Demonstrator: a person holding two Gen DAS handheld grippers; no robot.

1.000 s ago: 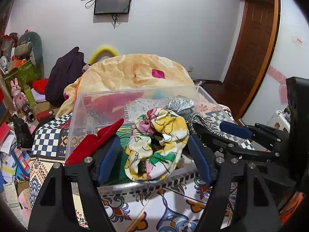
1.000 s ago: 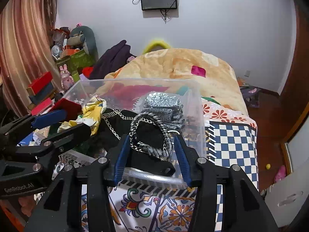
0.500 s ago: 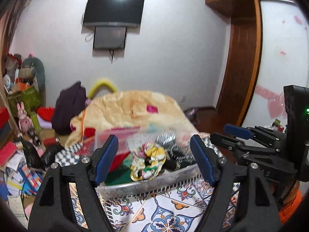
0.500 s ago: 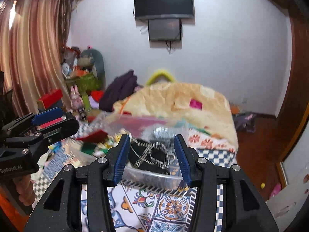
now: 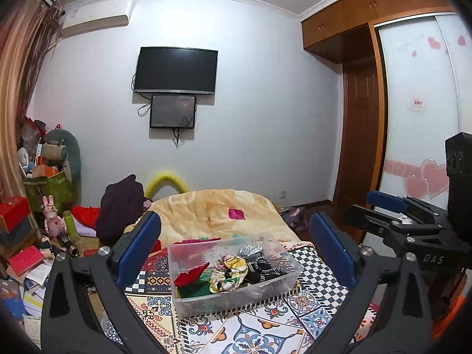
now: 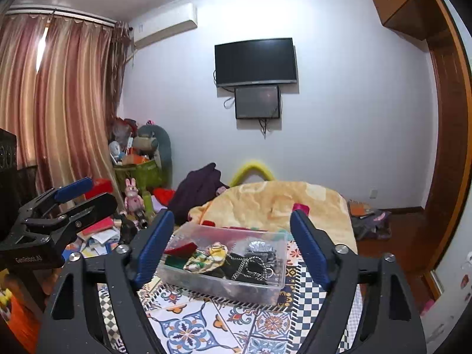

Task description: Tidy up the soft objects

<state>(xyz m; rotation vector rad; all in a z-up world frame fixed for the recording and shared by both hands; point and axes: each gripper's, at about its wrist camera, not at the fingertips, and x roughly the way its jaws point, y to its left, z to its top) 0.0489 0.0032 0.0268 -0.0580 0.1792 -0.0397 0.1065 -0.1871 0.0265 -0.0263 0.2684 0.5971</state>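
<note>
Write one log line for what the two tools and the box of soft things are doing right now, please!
left tool: open, empty | right tool: open, empty | clear box: on patterned cloth, holds floral scrunchie

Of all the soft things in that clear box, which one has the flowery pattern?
The yellow floral scrunchie in the middle of the clear box. The red cloth beside it is plain, and the black pieces are dark.
</note>
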